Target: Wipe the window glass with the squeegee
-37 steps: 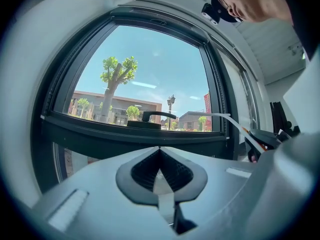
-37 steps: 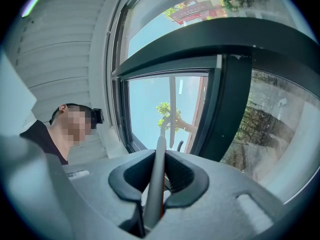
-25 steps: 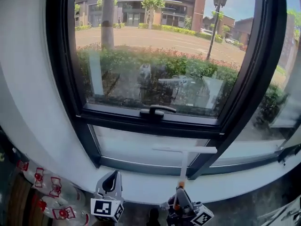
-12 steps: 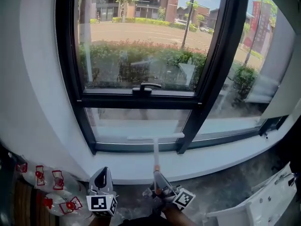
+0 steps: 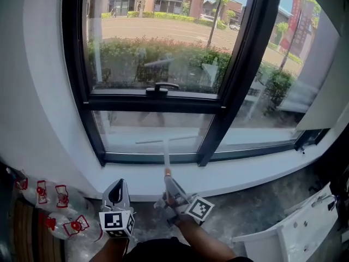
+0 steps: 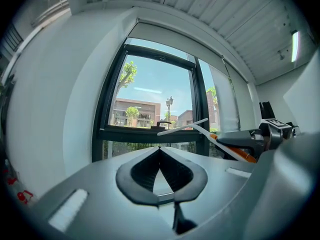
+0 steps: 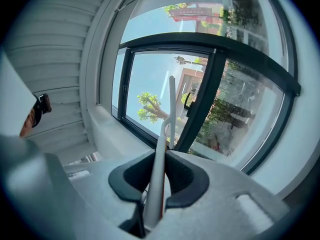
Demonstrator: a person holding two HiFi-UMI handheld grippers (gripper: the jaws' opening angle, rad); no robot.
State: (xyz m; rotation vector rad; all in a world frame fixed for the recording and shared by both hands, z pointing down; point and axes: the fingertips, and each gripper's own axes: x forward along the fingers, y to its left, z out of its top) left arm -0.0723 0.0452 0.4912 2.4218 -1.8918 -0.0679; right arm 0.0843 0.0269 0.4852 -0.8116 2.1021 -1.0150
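The right gripper (image 5: 168,180) has its jaws clamped on the handle of the squeegee (image 5: 166,141). It grips low on the stem, by the orange end, so the long white shaft reaches up and away toward the far side. In the right gripper view the stem sits pinched tight between the two pads, a hold that should keep the blade from twisting once it is pressed on the pane. The blade lies level across the lower pane of the window glass (image 5: 128,131), near its bottom edge and just left of the dark slanting frame bar (image 5: 229,91). Whether the rubber actually touches the glass cannot be told. Held square to the pane like this, it looks set for a stroke along that low strip, above the white sill (image 5: 245,171). The left gripper (image 5: 116,185) hangs near, to the left of the right one. Its jaws are closed together on nothing, as the left gripper view shows. It seems parked clear of the work, since one tool is enough for wiping. The window handle (image 5: 158,87) sits on the crossbar farther up, well apart from the blade.
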